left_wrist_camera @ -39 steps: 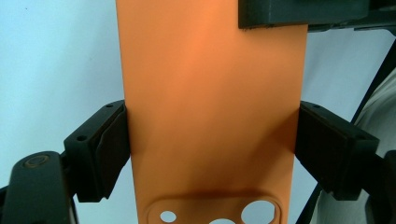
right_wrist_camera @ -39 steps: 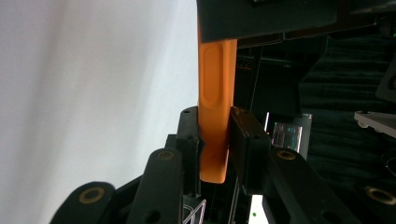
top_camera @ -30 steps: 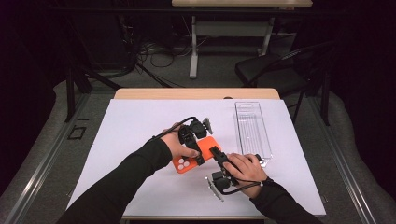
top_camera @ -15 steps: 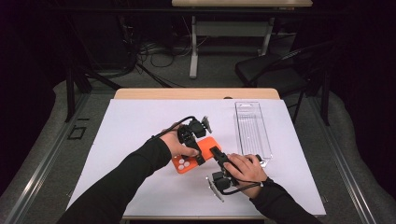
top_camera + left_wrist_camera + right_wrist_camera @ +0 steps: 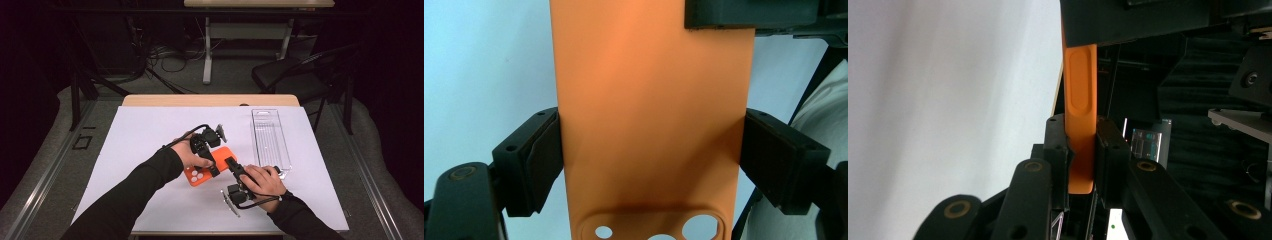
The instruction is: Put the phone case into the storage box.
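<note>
An orange phone case (image 5: 199,175) with camera holes is held just above the white mat between both grippers. My left gripper (image 5: 212,162) spans its width; in the left gripper view both pads (image 5: 541,155) press on the case's (image 5: 649,100) long sides. My right gripper (image 5: 231,163) comes in from the near right and pinches the case's end. The right gripper view has the thin orange edge (image 5: 1080,90) clamped between the two jaws of my right gripper (image 5: 1080,150). A jaw of the other gripper (image 5: 749,12) grips the far end of the case.
A clear plastic tray (image 5: 270,140) lies lengthwise on the right part of the white mat (image 5: 140,140). A dark chair (image 5: 295,75) and table legs stand beyond the far edge. Both forearms come in from the bottom.
</note>
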Available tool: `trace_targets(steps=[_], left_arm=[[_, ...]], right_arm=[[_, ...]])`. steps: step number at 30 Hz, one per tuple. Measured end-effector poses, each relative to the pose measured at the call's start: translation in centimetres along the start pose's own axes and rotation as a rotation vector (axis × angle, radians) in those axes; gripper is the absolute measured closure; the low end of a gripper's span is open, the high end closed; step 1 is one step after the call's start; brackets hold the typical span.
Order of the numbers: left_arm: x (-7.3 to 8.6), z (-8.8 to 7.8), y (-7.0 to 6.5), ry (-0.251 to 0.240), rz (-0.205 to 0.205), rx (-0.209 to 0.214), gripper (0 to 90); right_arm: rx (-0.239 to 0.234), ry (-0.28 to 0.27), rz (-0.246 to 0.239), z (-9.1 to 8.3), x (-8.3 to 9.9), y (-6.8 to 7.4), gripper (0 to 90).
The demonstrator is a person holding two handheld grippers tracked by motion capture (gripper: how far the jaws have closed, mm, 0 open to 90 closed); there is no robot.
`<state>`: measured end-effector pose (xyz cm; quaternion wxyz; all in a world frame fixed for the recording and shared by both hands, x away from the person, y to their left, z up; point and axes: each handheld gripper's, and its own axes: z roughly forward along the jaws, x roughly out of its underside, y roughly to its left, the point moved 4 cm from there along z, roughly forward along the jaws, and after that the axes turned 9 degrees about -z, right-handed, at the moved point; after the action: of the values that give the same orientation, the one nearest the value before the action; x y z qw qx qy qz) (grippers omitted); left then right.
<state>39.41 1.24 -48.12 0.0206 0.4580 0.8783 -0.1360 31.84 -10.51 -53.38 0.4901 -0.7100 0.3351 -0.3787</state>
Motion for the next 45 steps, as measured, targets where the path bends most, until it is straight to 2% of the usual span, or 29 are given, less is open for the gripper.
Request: trace_targets(steps=[3,7,14,33,37,45], left_arm=[[0.01,-0.06,-0.02,-0.006,-0.002,0.001,16.0],[0.05,-0.14,-0.04,0.000,-0.001,0.003,15.9],[0.09,-0.18,-0.03,-0.005,-0.006,0.006,15.9],[0.04,0.01,0.19,0.005,-0.013,0.031,15.9],[0.03,-0.01,0.18,0.000,-0.018,0.035,15.9],[0.04,0.07,0.18,0.000,-0.025,0.043,15.8]], right_arm=[[-0.025,0.019,-0.010,-0.20,0.05,-0.10,79.5],[-0.004,0.013,-0.011,-0.21,0.02,-0.06,79.6],[0.000,0.013,-0.014,-0.18,-0.02,-0.15,79.7],[-0.019,0.014,-0.003,-0.23,0.03,0.00,79.9],[-0.005,0.006,-0.005,-0.19,0.07,-0.05,79.9],[-0.011,0.008,0.008,-0.24,0.10,0.01,80.0]])
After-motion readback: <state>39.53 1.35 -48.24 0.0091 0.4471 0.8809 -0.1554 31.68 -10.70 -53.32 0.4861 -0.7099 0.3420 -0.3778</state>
